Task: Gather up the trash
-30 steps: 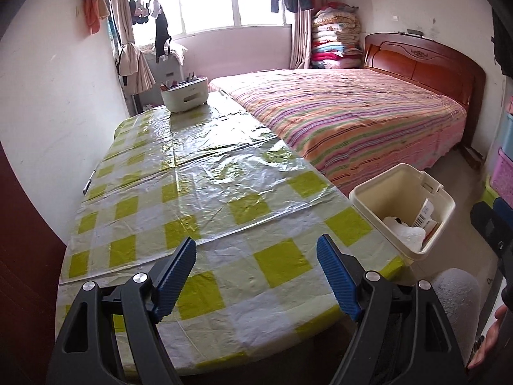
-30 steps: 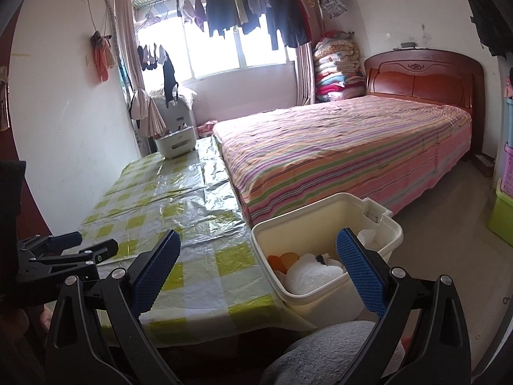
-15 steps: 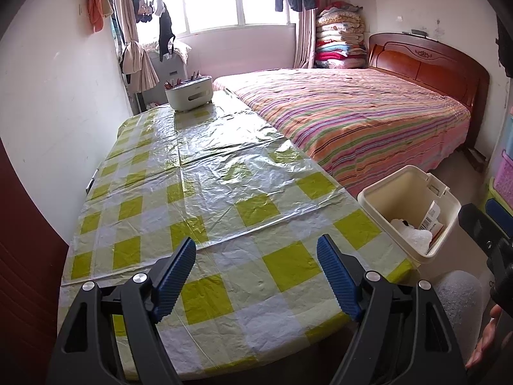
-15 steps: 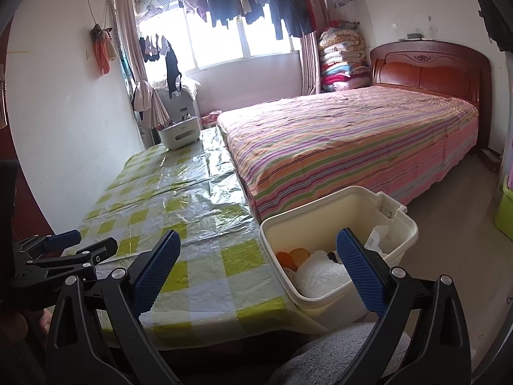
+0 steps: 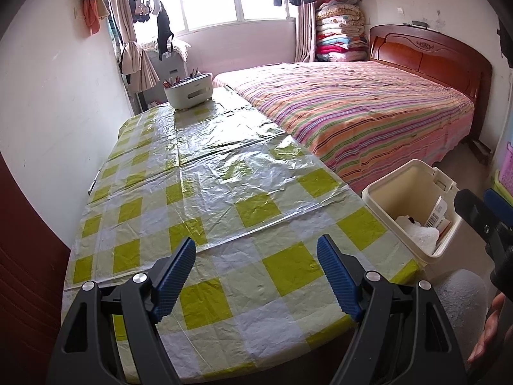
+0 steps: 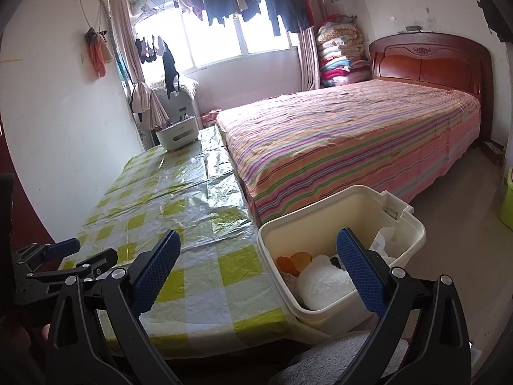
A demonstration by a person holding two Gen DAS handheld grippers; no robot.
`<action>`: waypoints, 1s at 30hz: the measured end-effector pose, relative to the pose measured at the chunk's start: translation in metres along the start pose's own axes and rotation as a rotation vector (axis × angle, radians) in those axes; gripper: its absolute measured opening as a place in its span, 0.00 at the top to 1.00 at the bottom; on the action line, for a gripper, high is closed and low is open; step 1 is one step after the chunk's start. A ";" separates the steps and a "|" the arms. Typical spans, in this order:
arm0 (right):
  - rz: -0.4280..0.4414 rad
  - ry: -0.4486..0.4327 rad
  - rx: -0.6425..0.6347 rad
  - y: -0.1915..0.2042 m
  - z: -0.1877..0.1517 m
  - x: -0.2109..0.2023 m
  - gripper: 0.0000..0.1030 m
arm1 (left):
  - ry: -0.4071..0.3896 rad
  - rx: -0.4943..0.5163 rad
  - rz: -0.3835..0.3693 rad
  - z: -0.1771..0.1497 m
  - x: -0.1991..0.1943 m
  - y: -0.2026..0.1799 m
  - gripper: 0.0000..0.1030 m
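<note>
Both tongs, left (image 5: 256, 256) and right (image 6: 256, 256), stay spread and empty over the yellow-checked plastic-covered counter (image 5: 205, 173); little has changed. One cream plastic bin (image 6: 320, 221) beside the counter's edge holds the trash: white wad (image 6: 323, 282), two orange pieces (image 6: 293, 261), one labelled packet (image 5: 437, 213).

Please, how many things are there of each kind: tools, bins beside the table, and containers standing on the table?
Tools: 2, left tool and right tool
Bins: 1, cream bin beside the table
Containers on the table: 1, white container
Total: 4
</note>
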State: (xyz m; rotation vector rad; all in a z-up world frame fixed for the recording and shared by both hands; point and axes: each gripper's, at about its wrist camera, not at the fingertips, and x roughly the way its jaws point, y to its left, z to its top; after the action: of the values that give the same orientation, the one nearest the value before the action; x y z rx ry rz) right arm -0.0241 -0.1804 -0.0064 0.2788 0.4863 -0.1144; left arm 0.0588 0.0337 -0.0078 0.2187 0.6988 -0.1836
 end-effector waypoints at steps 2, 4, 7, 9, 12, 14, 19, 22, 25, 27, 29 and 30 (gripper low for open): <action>-0.005 0.000 0.009 -0.004 0.001 0.002 0.07 | 0.003 0.005 0.005 0.001 0.001 -0.002 0.26; -0.010 0.003 0.018 -0.007 0.001 0.003 0.07 | 0.006 0.011 0.010 0.002 0.002 -0.004 0.26; -0.014 0.006 0.039 -0.013 0.002 0.007 0.07 | 0.007 0.023 0.010 0.004 0.004 -0.008 0.26; -0.015 0.010 0.045 -0.016 0.001 0.009 0.07 | 0.010 0.026 0.008 0.006 0.004 -0.011 0.26; -0.014 0.012 0.053 -0.019 0.001 0.010 0.07 | 0.012 0.028 -0.008 0.007 0.005 -0.015 0.26; -0.013 0.016 0.060 -0.022 0.001 0.012 0.07 | 0.015 0.035 -0.011 0.007 0.006 -0.018 0.18; -0.014 0.024 0.083 -0.028 0.000 0.015 0.07 | 0.010 0.058 -0.010 0.009 0.006 -0.026 0.17; -0.013 0.025 0.095 -0.030 0.001 0.016 0.07 | 0.010 0.066 -0.007 0.009 0.006 -0.029 0.17; -0.010 0.025 0.098 -0.030 0.001 0.016 0.07 | 0.015 0.073 -0.009 0.009 0.007 -0.032 0.17; -0.009 0.024 0.100 -0.031 0.002 0.016 0.07 | 0.015 0.076 -0.010 0.010 0.007 -0.034 0.16; -0.007 0.022 0.101 -0.030 0.002 0.015 0.07 | 0.015 0.076 -0.015 0.010 0.006 -0.035 0.16; -0.007 0.021 0.104 -0.031 0.002 0.015 0.07 | 0.014 0.075 -0.019 0.010 0.006 -0.035 0.16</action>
State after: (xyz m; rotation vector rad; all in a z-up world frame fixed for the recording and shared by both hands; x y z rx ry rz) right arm -0.0156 -0.2112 -0.0187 0.3801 0.5033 -0.1434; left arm 0.0609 -0.0033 -0.0086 0.2852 0.7083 -0.2264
